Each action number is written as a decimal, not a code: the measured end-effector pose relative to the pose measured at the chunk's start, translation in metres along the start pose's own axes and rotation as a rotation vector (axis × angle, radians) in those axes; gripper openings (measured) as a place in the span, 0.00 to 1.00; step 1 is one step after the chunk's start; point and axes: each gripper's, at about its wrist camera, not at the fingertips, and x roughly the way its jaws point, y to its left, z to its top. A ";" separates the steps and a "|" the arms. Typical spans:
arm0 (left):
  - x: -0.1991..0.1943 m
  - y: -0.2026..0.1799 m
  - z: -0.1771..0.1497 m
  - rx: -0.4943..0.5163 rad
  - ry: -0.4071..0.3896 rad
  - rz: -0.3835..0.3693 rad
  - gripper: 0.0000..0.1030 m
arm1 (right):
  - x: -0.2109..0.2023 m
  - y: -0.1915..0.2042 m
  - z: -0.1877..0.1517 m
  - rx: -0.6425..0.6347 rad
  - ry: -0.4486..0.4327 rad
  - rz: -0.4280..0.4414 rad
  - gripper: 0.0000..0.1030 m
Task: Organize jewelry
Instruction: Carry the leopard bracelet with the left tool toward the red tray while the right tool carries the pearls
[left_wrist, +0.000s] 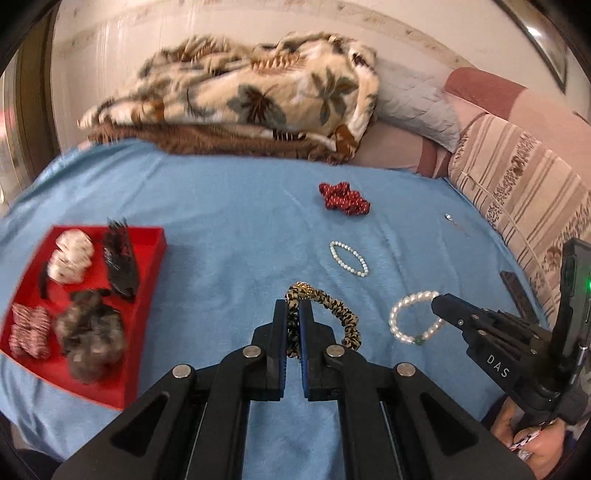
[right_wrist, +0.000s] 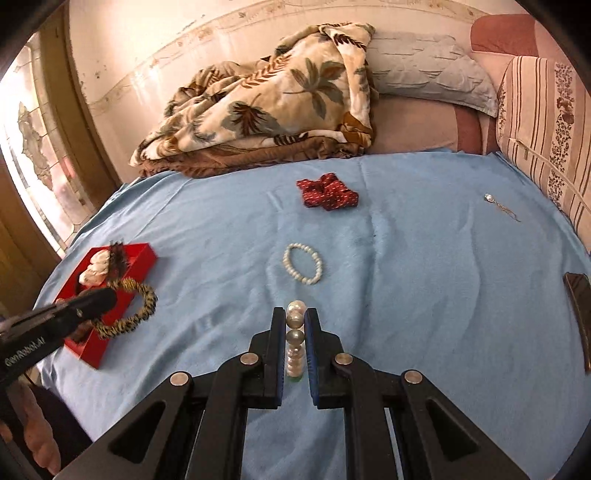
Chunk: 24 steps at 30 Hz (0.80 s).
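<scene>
Two hand-held grippers clamped: left hand-held gripper (left_wrist: 293, 314) holds leopard scrunchie (left_wrist: 332, 314), red tray (left_wrist: 147, 295) to its left; right hand-held gripper (right_wrist: 296, 321) holds pearl bracelet (right_wrist: 295, 339).

The bed (right_wrist: 406, 258) is covered in soft, matt blue cloth, and the red tray (left_wrist: 151, 266) looks like smooth, matt plastic. Both the left hand-held gripper (left_wrist: 293, 314) and the right hand-held gripper (right_wrist: 295, 325) are matt black plastic with shiny round metal pins; the leopard-print scrunchie (left_wrist: 332, 306) is slightly shiny cloth, while the large pearl bracelet (left_wrist: 402, 317) and the small bead bracelet (right_wrist: 303, 263) are smooth and glossy. The leaf-print blanket (right_wrist: 266, 107) is fluffy, matt cloth, and the red scrunchie (right_wrist: 327, 194) is dotted cloth.
</scene>
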 end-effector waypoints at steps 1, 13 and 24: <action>-0.006 0.000 -0.002 0.012 -0.010 0.009 0.05 | -0.002 0.002 -0.002 -0.001 -0.002 0.006 0.11; -0.051 0.022 -0.015 0.031 -0.088 0.106 0.06 | -0.023 0.035 -0.024 -0.004 0.000 0.057 0.11; -0.055 0.039 -0.026 0.007 -0.071 0.200 0.06 | -0.028 0.063 -0.035 -0.058 0.024 0.060 0.11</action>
